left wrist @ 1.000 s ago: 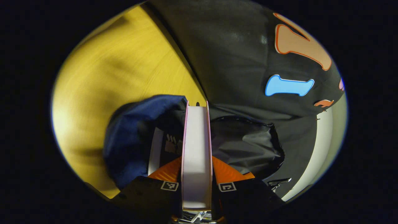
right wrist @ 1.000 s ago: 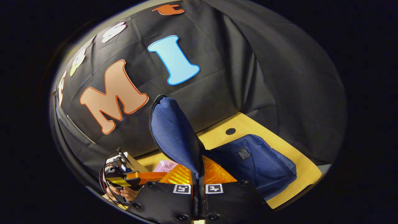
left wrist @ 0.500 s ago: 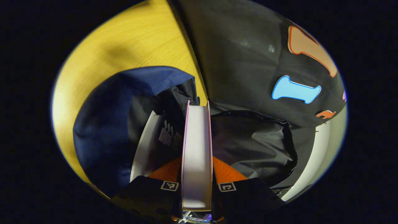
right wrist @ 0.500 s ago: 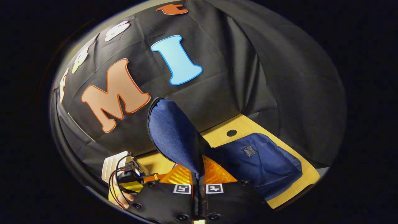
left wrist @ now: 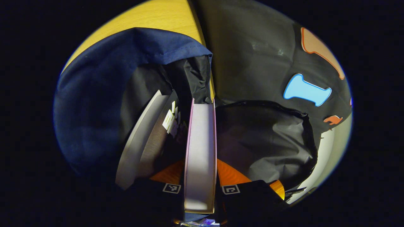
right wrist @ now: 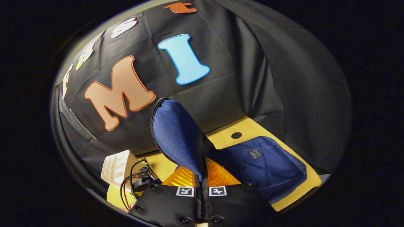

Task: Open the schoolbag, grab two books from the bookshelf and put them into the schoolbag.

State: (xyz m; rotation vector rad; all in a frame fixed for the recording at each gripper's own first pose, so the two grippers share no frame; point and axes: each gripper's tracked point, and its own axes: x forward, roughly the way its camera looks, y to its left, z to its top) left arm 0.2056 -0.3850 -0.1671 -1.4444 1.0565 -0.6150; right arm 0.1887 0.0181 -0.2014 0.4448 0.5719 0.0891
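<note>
Schoolbag: lies open on the tabletop, its mouth now far larger in the left gripper view than a second ago.
Left hand-held gripper: clenched on the pink-edged book, which has gone deeper into the bag — beside a grey book already inside.
Right hand-held gripper: stays pinched on the blue flap, holding it up.
Meaning: second book nearly stowed; release looks next.
Tabletop: yellow wood, a white rack at its left.
Room: black cloth walls close behind.
</note>
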